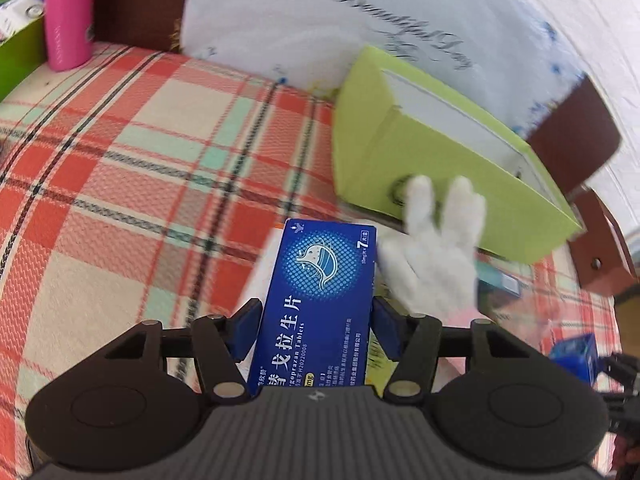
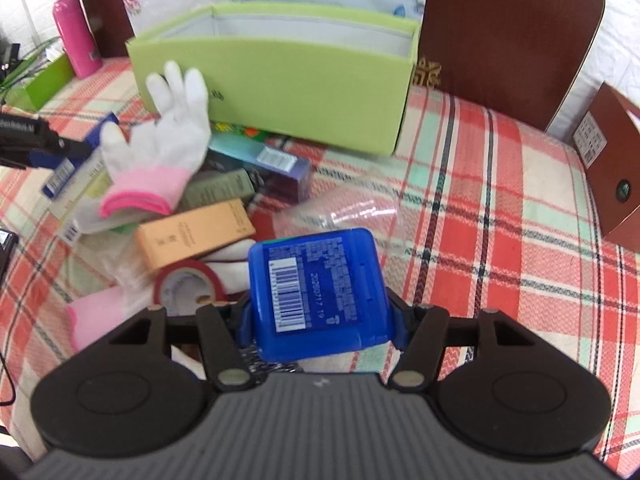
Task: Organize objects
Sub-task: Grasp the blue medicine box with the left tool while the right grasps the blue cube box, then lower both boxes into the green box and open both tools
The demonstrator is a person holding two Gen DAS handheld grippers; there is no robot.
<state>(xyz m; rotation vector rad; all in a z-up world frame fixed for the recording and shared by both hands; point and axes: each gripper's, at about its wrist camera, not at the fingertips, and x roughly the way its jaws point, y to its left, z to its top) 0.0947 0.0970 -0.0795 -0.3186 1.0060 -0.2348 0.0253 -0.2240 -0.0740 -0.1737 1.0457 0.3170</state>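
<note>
Left wrist view: our left gripper clamps a blue tablet box — the green box lies at two o'clock. Our right gripper pinches a blue case — the green box stands at twelve, beyond a white glove.

light: bright, even, soft shadows only
blur: your left view smears the green box and white glove
distortion: fisheye bends your plaid tablecloth, dark corners
glare: clear plastic wrap glints
</note>
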